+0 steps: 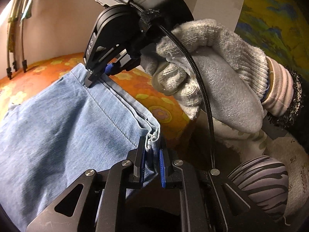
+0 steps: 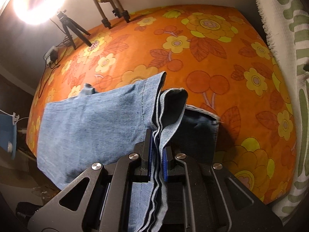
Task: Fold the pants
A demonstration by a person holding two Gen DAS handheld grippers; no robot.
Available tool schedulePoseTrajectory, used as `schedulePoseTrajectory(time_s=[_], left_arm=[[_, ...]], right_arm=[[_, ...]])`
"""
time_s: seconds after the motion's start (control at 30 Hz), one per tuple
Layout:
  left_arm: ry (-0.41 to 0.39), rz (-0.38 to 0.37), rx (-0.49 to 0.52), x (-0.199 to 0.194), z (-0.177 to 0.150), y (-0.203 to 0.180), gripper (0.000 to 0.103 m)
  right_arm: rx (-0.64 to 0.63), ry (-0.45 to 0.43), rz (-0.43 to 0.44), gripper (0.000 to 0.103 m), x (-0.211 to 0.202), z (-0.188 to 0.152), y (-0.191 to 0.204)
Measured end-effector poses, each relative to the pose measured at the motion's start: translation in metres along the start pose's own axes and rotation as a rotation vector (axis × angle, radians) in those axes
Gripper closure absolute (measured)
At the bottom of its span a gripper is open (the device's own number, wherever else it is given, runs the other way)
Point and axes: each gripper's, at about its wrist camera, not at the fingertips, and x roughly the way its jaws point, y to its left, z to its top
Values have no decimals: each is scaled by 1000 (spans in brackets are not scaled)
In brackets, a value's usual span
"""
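Observation:
The light blue denim pants (image 1: 73, 125) hang stretched between both grippers above the orange flowered bed. My left gripper (image 1: 152, 141) is shut on the stacked hem layers at one corner. My right gripper (image 1: 97, 77), held by a gloved hand (image 1: 212, 81), is shut on the same hem edge further along. In the right wrist view my right gripper (image 2: 157, 137) pinches several denim layers, and the pants (image 2: 92, 119) drape away to the left, with a darker inner side (image 2: 197, 135) showing on the right.
The orange flowered bedspread (image 2: 193, 58) fills the area below. Tripod legs (image 2: 77, 32) and a bright lamp (image 2: 40, 0) stand at the far left edge. A green patterned cloth (image 2: 289, 58) lies along the right. A striped cushion (image 1: 264, 181) sits lower right.

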Motion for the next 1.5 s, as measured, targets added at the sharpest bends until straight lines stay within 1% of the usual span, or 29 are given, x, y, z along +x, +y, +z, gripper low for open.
schedulePoseTrajectory(time_s=[0.33,0.4,0.43,0.47,0.5,0.57,0.63,0.7,0.73,0.83,0.87,0.93,1.13,1.3,1.4,1.5], left_arm=[[49,8,-17,7,-2,11,92],[60,13,-14,6,1,8,90],[62,12,-11,6,1,7,89],[63,15,-4,4,2,5,89],[65,19,0,3,2,4,89],[70,17,-4,1,2,2,86],[67,18,-13,-2,5,0,85],[65,25,-19,-10,6,3,80],[59,28,-24,-15,6,3,76],[33,48,-50,-38,5,10,75],[22,61,-56,-44,1,7,75],[3,91,-72,-56,-5,5,75],[-55,206,-189,-109,-29,40,75],[-99,292,-283,-146,-44,68,75],[-113,349,-318,-165,-55,81,75],[-127,383,-371,-184,-68,92,75]], right_arm=[[-4,48,-44,94,26,-1,-4],[-19,49,-72,92,27,-1,-2],[-19,46,-82,85,25,-1,-2],[-20,39,-96,80,23,0,-2],[-24,30,-104,78,20,1,-2],[-20,4,-120,69,10,2,-4],[-12,-22,-122,66,-1,4,-7],[-3,-50,-117,66,-12,5,-8],[2,-65,-110,66,-19,6,-8],[0,-98,-89,66,-35,5,-2],[-3,-108,-80,66,-40,5,1],[-9,-126,-49,66,-48,5,11],[-63,-149,27,66,-57,7,53],[-149,-151,84,65,-57,7,105],[-199,-153,106,65,-55,3,134],[-258,-153,127,65,-54,-2,164]])
